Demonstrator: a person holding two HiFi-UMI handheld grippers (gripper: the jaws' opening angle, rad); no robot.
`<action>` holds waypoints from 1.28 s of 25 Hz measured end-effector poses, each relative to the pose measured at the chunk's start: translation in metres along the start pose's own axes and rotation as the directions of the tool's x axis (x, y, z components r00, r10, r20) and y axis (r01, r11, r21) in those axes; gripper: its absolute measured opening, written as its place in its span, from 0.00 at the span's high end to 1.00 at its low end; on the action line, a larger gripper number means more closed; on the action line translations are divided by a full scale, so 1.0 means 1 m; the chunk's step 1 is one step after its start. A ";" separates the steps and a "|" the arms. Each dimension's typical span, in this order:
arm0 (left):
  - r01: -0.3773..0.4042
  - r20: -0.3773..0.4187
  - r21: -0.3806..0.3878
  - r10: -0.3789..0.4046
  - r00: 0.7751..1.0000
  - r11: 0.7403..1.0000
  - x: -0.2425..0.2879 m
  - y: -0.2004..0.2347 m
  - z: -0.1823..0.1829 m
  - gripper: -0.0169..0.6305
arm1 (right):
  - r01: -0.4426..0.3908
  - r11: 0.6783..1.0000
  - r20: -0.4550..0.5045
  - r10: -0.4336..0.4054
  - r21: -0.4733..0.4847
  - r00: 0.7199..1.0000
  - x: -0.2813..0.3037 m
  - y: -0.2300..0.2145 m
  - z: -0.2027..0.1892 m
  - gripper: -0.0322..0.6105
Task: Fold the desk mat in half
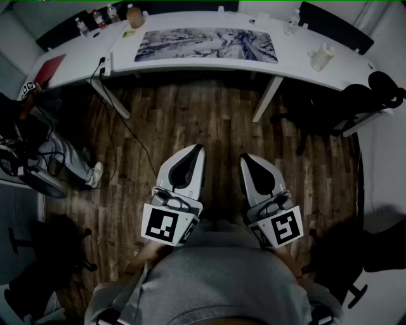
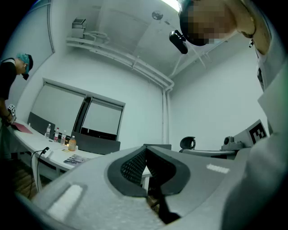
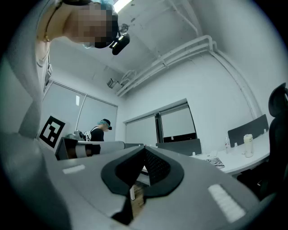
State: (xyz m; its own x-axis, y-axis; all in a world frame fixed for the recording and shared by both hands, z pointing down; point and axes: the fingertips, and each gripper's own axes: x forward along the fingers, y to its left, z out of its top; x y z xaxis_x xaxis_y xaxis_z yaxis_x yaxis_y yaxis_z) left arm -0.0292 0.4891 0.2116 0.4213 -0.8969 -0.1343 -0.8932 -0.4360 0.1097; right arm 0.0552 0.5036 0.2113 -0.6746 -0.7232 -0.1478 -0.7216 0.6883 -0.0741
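Left gripper [image 1: 199,148] and right gripper [image 1: 243,157] are both clamped shut, nothing in either. We hold them close to the body over the floor [image 1: 190,120]. Mat [image 1: 206,46] lies flat and unfolded on the desk [image 1: 304,70], well apart from both.

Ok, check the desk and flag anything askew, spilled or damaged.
Nothing stands out. The mat lies flat and unfolded on the desk, the bottles stand upright, and no spill shows. The left gripper and right gripper are shut, empty, short of the desk.
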 end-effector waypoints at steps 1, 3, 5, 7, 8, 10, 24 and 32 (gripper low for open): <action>0.000 0.001 -0.001 0.000 1.000 1.000 0.000 0.000 0.000 0.98 | 0.000 1.000 0.000 0.000 -0.001 1.000 0.000 0.000 0.000 0.95; 0.000 0.002 -0.002 0.000 1.000 1.000 0.001 0.001 0.001 0.98 | 0.000 1.000 -0.001 0.000 -0.003 1.000 0.001 0.000 0.000 0.95; -0.001 0.003 -0.003 0.001 1.000 1.000 0.001 0.002 0.001 0.98 | 0.000 1.000 -0.001 0.000 -0.006 1.000 0.002 0.001 0.001 0.95; 0.000 0.004 -0.002 0.000 1.000 1.000 0.000 0.004 0.002 0.98 | 0.002 1.000 0.000 -0.002 -0.009 1.000 0.002 0.002 0.001 0.95; 0.000 0.005 -0.002 0.000 1.000 1.000 -0.001 0.004 0.002 0.98 | 0.003 1.000 0.000 -0.003 -0.010 1.000 0.002 0.002 0.000 0.95; 0.001 0.013 -0.003 0.000 1.000 1.000 -0.001 0.005 0.003 0.98 | 0.005 1.000 -0.003 -0.005 -0.012 1.000 0.003 0.003 0.000 0.95; 0.022 -0.016 -0.041 -0.022 1.000 0.999 -0.013 0.033 -0.007 0.98 | 0.046 0.999 0.008 -0.046 0.019 0.999 0.017 0.022 -0.015 0.95; 0.043 -0.031 -0.058 -0.045 0.999 0.997 -0.019 0.054 -0.015 0.98 | 0.081 0.996 -0.008 -0.081 0.026 0.997 0.026 0.037 -0.027 0.95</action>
State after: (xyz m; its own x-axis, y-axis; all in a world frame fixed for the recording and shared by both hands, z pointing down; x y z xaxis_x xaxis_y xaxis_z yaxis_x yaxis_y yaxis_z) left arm -0.0827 0.4816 0.2347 0.4654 -0.8784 -0.1083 -0.8638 -0.4775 0.1609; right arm 0.0069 0.5093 0.2314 -0.6155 -0.7769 -0.1331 -0.7696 0.6288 -0.1113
